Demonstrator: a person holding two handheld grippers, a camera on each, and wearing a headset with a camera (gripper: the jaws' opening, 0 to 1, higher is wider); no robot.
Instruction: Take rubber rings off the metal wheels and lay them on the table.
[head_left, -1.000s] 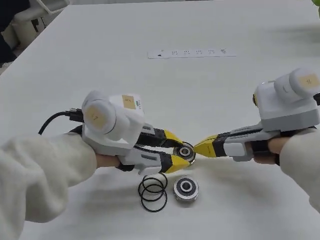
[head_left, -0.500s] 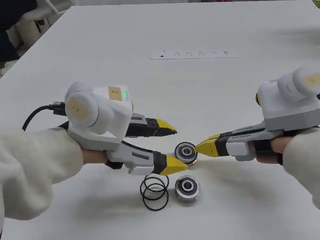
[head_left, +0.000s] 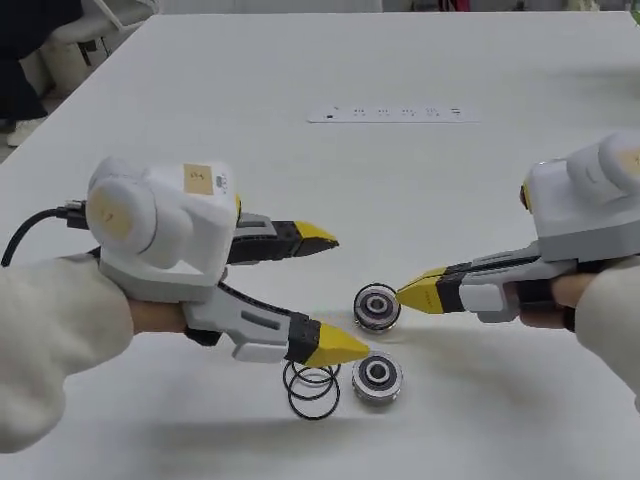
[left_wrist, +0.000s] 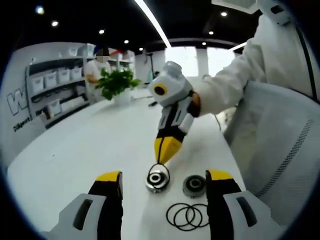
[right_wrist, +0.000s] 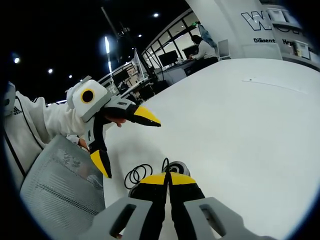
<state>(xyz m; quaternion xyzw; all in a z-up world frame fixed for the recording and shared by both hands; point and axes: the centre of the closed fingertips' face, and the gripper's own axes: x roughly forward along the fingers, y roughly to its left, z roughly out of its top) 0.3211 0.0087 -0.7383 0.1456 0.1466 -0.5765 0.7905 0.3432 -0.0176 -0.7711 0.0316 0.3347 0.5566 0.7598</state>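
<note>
One ring (left_wrist: 151, 170) pinched — right claw (head_left: 400, 293); left claw (head_left: 349, 294) agape.

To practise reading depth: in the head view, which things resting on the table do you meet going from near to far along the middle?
Nearer metal wheel → farther metal wheel → power strip.

Shiny metal wheels (head_left: 377, 306), black rubber rings (head_left: 312, 390), matt table (head_left: 400, 180).

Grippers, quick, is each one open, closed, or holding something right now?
Left gripper: open, jaws wide apart, holding nothing.
Right gripper: shut on a rubber ring at the metal wheel.
</note>
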